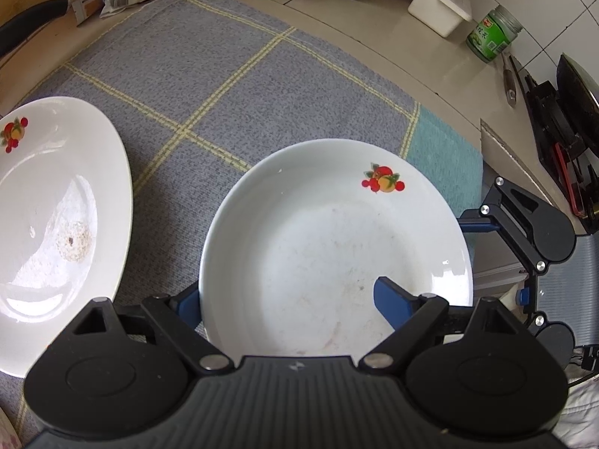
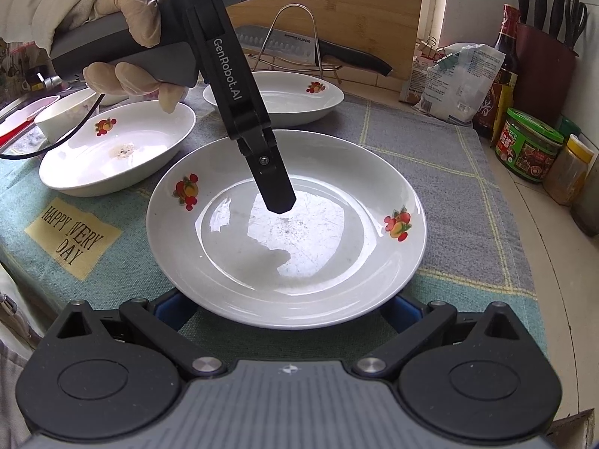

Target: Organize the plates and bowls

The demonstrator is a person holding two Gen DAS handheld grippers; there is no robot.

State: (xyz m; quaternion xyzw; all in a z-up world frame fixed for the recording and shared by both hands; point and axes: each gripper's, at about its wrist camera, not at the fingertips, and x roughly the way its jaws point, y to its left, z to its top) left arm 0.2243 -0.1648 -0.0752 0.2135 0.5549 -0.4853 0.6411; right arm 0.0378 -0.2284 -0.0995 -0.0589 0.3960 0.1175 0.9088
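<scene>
- While both grippers sit around it, the centre plate (image 2: 284, 224), white with fruit prints on its rim, lies in the middle of the checked cloth (image 2: 449, 172).
- The left gripper (image 1: 288, 295) comes down steeply from the plate's far side, held by a gloved hand (image 2: 127, 18).
- Its jaws stand roughly half open and straddle the rim: one blue finger is outside and partly hidden under the plate's edge, the other is over the shallow well.
- Neither pad visibly presses on the china, and I cannot tell whether the inner tip touches the well.
- The right gripper (image 2: 288, 310) is at the plate's near edge with its jaws spread wide; both blue fingers are partly tucked out of sight below the rim, gripping nothing.
- A second plate (image 2: 116, 149), with a brown mark in its centre, rests just beside the centre plate.
- A third plate (image 2: 277, 97) lies behind, near a wire rack.
- A small bowl (image 2: 63, 112) stands at the cloth's far corner, close to the second plate.
</scene>
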